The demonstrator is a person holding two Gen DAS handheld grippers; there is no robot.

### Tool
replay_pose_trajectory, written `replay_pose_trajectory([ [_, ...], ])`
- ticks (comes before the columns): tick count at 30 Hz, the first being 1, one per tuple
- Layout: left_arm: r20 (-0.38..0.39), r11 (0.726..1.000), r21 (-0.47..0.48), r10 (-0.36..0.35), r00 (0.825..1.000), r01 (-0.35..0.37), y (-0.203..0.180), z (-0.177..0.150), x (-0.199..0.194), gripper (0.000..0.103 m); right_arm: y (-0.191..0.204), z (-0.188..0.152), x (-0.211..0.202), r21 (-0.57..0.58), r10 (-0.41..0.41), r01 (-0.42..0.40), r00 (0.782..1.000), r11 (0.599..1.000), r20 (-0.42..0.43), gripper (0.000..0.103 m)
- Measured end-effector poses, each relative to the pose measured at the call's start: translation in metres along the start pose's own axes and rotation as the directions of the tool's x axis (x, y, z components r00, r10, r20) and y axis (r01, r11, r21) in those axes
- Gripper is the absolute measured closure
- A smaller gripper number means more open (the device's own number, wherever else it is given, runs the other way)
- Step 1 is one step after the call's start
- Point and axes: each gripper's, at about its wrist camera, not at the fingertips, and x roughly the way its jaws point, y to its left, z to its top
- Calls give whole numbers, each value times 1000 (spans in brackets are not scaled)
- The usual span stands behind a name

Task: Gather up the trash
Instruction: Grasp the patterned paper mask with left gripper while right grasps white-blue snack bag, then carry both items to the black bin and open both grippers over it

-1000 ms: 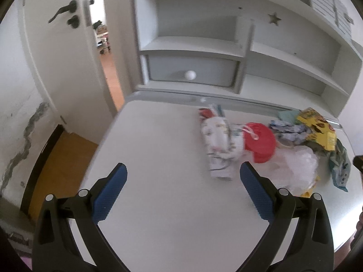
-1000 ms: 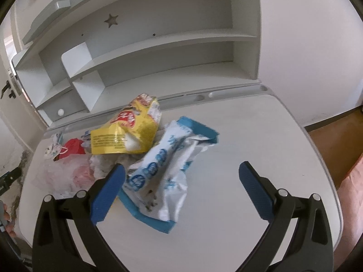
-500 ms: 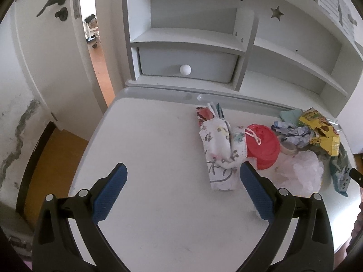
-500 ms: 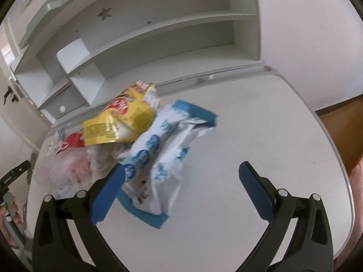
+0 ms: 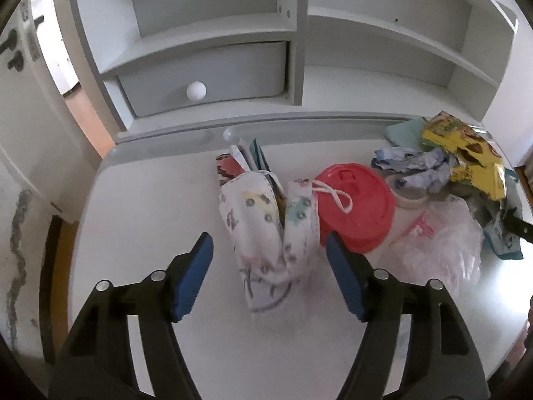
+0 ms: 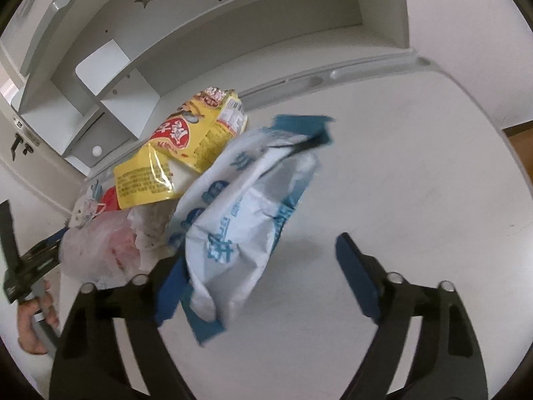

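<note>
**Both grippers closing in on the pile of trash**

Since a second ago we have brought both grippers forward and down toward the trash on the white desk. Our left gripper now has its blue pads on either side of the patterned white pouch; the jaws are spread, narrower than before, and we cannot tell whether either pad touches the fabric. Coloured wrappers poke out of the pouch's open far end. Its white drawstring lies looped over the red lid, which sits just beside it on the right. Past the lid lie a crumpled clear plastic bag, something pinkish showing through it, then crumpled blue-and-white paper and a yellow snack bag near the desk's back edge.

Our right gripper has its jaws spread too. The blue-and-white wrapper lies between them, and it covers the tip of the left-hand pad, so contact there is unclear; the other pad is apart from it over bare desk. The wrapper's torn top gapes open, but we cannot see what is inside. From this view the yellow snack bag leans just behind it, and the clear plastic bag lies to the left.
</note>
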Motion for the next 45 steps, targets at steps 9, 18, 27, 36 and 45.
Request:
replay_pose_trajectory([
  [9,47,996,-54,-67,997,70,19,1,-11,78,-1,6,-9,0,9,-9,998,1000,62,70],
  [18,163,992,-124,-19,987,39,48,7,-56,78,-5,20,-33,-22,-83,88,982,996,167,70],
  [27,196,992,-53,-104,975,117,6,16,-71,78,-16,13,-41,-12,-48,50,987,999,152,71],
  [36,128,761,432,-583,803,484,-227,29,-138,78,-128,-32,-214,148,-163,120,931,982,326,71],
  [45,-449,210,656,-664,598,725,-490,-146,-143,78,-319,-175,-239,456,-266,237,964,858,0,71],
])
